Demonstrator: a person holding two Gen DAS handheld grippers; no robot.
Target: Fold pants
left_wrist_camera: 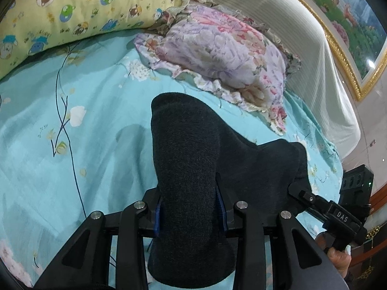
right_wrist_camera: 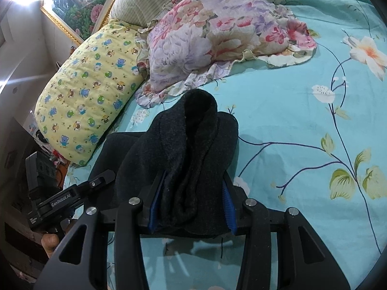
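Note:
The pants [left_wrist_camera: 191,169] are dark charcoal knit cloth, held up above the turquoise flowered bedsheet [left_wrist_camera: 72,145]. My left gripper [left_wrist_camera: 189,207] is shut on a bunched fold of the pants, with cloth draping over and below its blue-padded fingers. My right gripper [right_wrist_camera: 191,205] is shut on another bunched part of the pants [right_wrist_camera: 193,145]. The right gripper [left_wrist_camera: 302,193] also shows at the right of the left wrist view, on the same cloth. The left gripper [right_wrist_camera: 106,176] shows at the left of the right wrist view.
A floral ruffled pillow [left_wrist_camera: 229,55] lies on the bed beyond the pants. A yellow cartoon-print pillow [left_wrist_camera: 72,12] lies beside it. A striped headboard cushion [left_wrist_camera: 278,24] and a gold-framed picture [left_wrist_camera: 350,24] stand behind. The bed edge is at the right of the left wrist view.

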